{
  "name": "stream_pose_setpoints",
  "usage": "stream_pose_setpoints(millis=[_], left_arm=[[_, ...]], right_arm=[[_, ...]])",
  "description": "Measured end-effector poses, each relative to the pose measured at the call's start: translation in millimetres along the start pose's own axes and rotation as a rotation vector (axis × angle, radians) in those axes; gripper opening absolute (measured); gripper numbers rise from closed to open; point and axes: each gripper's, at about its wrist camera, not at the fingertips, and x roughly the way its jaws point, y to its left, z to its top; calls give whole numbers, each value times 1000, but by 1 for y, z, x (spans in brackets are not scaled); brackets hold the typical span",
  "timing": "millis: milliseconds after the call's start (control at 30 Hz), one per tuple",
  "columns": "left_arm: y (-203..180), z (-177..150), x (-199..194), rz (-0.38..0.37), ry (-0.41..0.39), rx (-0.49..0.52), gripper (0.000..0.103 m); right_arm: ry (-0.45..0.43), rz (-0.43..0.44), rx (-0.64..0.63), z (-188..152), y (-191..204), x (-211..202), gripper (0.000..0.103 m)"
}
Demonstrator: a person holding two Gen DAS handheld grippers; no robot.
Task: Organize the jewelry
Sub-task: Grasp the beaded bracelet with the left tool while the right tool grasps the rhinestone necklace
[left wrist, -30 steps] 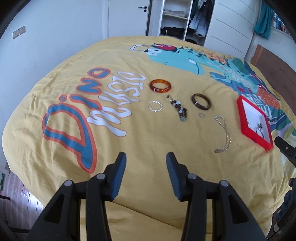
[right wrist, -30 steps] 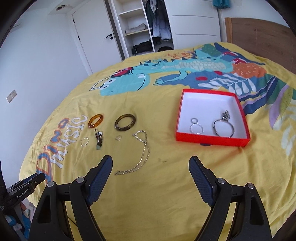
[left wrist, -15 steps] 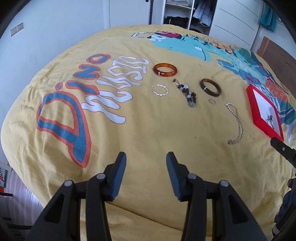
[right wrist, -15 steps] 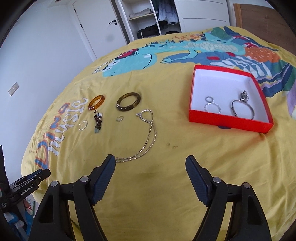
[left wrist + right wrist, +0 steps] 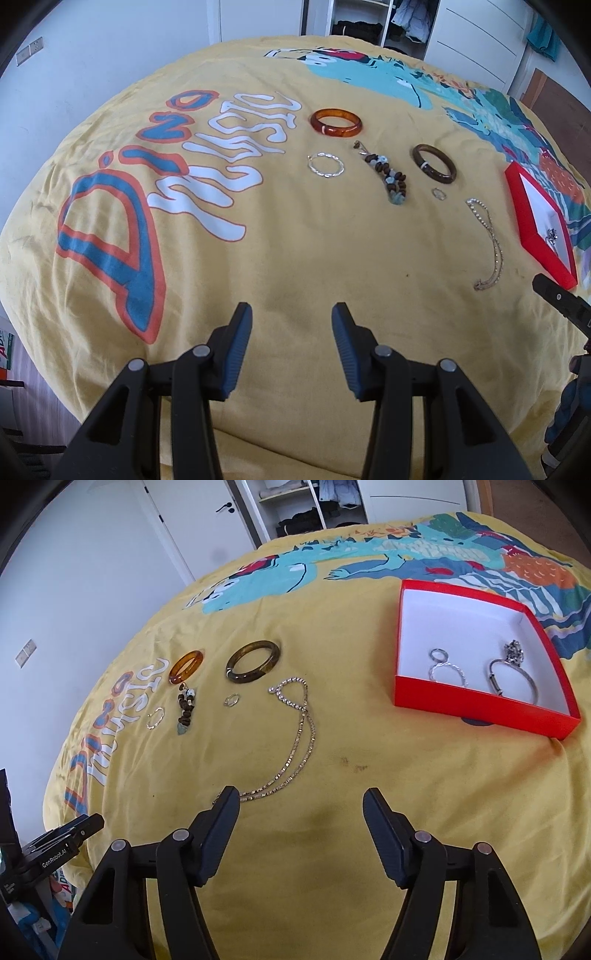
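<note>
Right wrist view: right gripper spread wide, empty, poised over the yellow bedspread, left fingertip just beside the near end of the chain necklace. Red box taken as landmark, lying on the bedspread to the right of all loose jewelry. Inside the box: a thin silver hoop with a small ring touching its far side, and beside it a silver bangle with a charm cluster. Left of the box, nearest first: chain necklace, doubled and stretched toward the camera; small silver ring; dark brown bangle just beyond that ring; beaded strand; amber bangle touching or almost touching the strand's far end; thin silver bracelet, farthest from the box, on the printed lettering.

Left wrist view: left gripper also parted, empty, above bare bedspread, well apart from the box seen at the right edge. Same row visible here: amber bangle, silver bracelet, beaded strand, brown bangle, small ring, necklace.
</note>
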Motion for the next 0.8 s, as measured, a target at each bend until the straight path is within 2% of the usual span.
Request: stream_pose_setpoints(millis=[467, 633, 800], left_arm=[[-4, 18, 22, -19, 18, -11, 43], [-11, 29, 27, -42, 16, -4, 43], [-25, 46, 35, -101, 18, 0, 43]], right_arm=[[39, 18, -21, 16, 6, 37, 65], [53, 21, -27, 19, 5, 50, 64], [70, 22, -29, 22, 3, 61, 58]])
